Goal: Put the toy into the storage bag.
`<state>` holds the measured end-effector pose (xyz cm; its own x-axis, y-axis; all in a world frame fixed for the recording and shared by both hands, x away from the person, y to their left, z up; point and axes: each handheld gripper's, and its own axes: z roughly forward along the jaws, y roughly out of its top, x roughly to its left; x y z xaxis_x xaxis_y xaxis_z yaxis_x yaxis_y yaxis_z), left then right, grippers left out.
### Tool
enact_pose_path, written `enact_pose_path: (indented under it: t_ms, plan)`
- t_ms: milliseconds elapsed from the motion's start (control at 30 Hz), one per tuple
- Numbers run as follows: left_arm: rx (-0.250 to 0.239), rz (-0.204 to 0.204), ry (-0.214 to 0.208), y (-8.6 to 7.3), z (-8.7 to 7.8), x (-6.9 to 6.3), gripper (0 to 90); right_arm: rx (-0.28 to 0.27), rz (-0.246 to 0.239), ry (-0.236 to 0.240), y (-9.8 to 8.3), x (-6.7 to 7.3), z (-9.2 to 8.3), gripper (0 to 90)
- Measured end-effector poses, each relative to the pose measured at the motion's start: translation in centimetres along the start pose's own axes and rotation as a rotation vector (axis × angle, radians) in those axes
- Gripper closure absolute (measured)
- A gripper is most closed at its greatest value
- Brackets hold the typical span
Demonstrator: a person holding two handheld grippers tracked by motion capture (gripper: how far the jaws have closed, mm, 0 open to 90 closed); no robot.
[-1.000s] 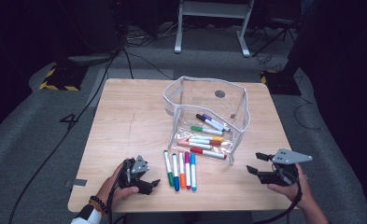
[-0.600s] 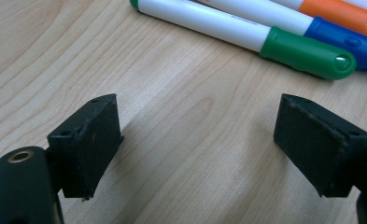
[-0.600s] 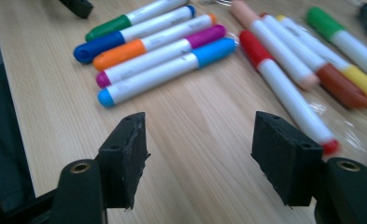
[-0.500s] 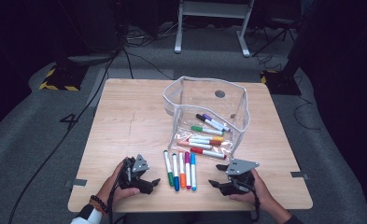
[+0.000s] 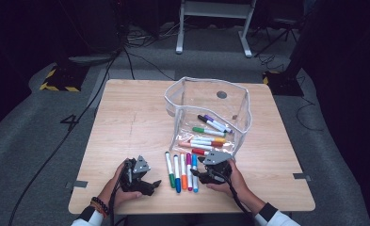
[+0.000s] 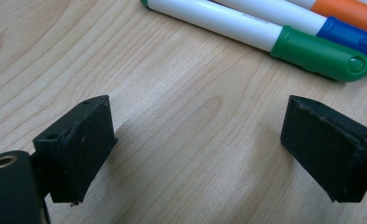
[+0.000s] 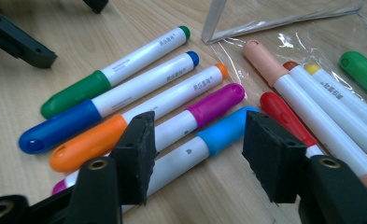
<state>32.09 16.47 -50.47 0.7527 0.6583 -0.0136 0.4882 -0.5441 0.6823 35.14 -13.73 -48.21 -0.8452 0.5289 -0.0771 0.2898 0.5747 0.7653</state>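
On the wooden surface [image 5: 126, 122], close to the near edge, five markers lie side by side in a short row. From the person's left they run green marker [image 5: 170, 170], blue marker [image 5: 177, 173], orange marker [image 5: 183, 171], magenta marker [image 5: 189, 165] and light-blue marker [image 5: 194, 173]. The right gripper [image 5: 202, 176] sits at the right end of that row, and its jaws have just been closing. In the right gripper view they straddle the light-blue marker [image 7: 204, 147], one jaw on each side of its barrel. They stand about half open with a gap showing on either side, so the pads do not press on it yet. The magenta marker [image 7: 204, 108] lies just beside the left-hand jaw. The left gripper [image 5: 150, 185] rests low over bare wood to the left of the row. Its jaws are spread wide with nothing between them. In the left gripper view the cap of the green marker [image 6: 319, 52] lies a little beyond them. Behind the row stands a clear pouch [image 5: 241, 101] with its mouth lying open toward the person. More markers [image 5: 206, 140] lie inside it on the floor of the pouch.
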Motion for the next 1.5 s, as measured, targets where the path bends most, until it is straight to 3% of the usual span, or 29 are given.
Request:
enact_pose_path:
  t_ms: [100, 167, 367, 567, 600, 633, 700, 833, 1067, 1200, 1267, 1500]
  plan:
    - [0.000, 0.000, -0.001, 0.0, 0.0, 0.0, 10.1, 0.009, 0.023, -0.013, 0.1, -0.2, 0.6, 46.6]
    - [0.000, 0.000, 0.000, 0.0, 0.0, 0.0, 10.1, 0.037, 0.013, -0.044, 0.0, -0.4, 1.3, 48.5]
    - [0.000, 0.002, -0.002, 0.0, 0.0, 0.0, 10.1, 0.070, 0.037, -0.035, -0.3, -0.9, 1.5, 54.1]
    - [0.000, 0.001, -0.001, 0.0, 0.0, 0.0, 10.2, 0.111, 0.029, -0.017, -1.6, -2.0, 0.0, 73.7]
    - [0.000, 0.001, -0.002, 0.0, 0.0, 0.0, 10.2, 0.111, 0.029, -0.017, -1.6, -2.0, 0.0, 73.7]
    - [0.000, 0.000, -0.002, 0.0, 0.0, 0.0, 10.2, 0.111, 0.044, 0.020, -2.4, -2.6, -1.0, 74.0]
    - [0.000, 0.000, -0.002, 0.0, 0.0, 0.0, 10.2, 0.113, 0.048, 0.026, -2.6, -2.6, -1.2, 74.1]
    - [0.000, 0.000, -0.002, -0.1, 0.0, -0.1, 10.2, 0.121, 0.023, 0.071, -4.7, -3.4, -3.8, 74.2]
    - [0.000, 0.000, -0.002, -0.1, 0.0, -0.1, 10.2, 0.138, 0.026, 0.060, -6.9, -4.7, -6.5, 74.0]
    - [0.000, 0.001, -0.002, -0.1, 0.0, 0.0, 10.2, 0.133, 0.045, 0.059, -7.3, -5.2, -6.8, 71.6]
    - [0.000, 0.000, -0.002, -0.1, 0.0, -0.1, 10.2, 0.131, 0.051, 0.048, -7.3, -5.5, -6.7, 64.2]
    - [-0.001, 0.000, -0.002, -0.1, 0.0, -0.1, 10.2, 0.119, 0.036, 0.056, -7.1, -5.3, -6.4, 73.9]
